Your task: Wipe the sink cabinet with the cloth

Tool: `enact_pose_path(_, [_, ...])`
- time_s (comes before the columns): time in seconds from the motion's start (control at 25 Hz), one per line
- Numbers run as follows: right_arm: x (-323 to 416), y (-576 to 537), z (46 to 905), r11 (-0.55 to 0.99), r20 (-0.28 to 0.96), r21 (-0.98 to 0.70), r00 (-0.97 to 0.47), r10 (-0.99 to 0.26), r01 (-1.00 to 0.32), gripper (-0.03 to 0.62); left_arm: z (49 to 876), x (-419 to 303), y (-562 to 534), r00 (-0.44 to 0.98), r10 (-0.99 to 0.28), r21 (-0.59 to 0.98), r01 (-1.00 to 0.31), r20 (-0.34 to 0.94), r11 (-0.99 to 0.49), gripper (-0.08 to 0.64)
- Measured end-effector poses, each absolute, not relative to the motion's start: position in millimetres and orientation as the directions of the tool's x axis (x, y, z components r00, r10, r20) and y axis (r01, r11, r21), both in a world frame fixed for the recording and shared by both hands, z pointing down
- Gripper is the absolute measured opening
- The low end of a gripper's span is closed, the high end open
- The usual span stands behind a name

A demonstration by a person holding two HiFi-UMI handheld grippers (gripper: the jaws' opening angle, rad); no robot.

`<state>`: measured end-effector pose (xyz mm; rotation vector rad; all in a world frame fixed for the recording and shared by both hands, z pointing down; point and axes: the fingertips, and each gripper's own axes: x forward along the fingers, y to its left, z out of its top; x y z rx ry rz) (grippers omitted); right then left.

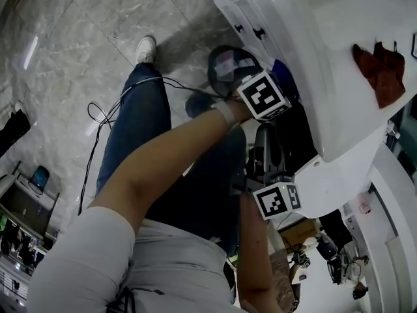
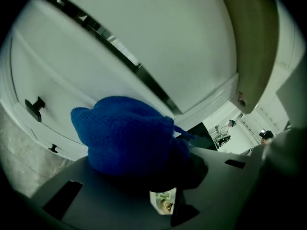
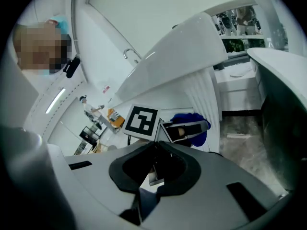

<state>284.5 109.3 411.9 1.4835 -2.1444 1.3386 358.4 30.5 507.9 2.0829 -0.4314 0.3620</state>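
A blue knitted cloth (image 2: 127,133) is bunched between the jaws of my left gripper (image 2: 144,169), which is shut on it. The cloth lies against the white front of the sink cabinet (image 2: 96,71), just below the dark gap under the counter. In the head view the left gripper (image 1: 277,83) reaches to the cabinet's (image 1: 313,38) side, with the blue cloth (image 1: 284,74) at its tip. My right gripper (image 3: 154,150) is shut and holds nothing. It hangs lower and nearer my body, its marker cube (image 1: 277,199) under the cabinet's edge.
A red cloth (image 1: 381,70) lies on top of the counter. Black door handles (image 2: 34,108) sit on the cabinet front to the left of the blue cloth. Marble floor (image 1: 78,38), a black cable (image 1: 104,113) and my own legs are below.
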Motion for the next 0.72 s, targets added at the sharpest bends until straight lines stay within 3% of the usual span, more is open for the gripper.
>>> enact_pose_path(0.72, [254,105,374,0.023,0.565,-0.526,-0.37,-0.738,-0.85,0.038,465,267,-15,0.867,-0.254,0.712,-0.497,0.429,-0.495,0.086])
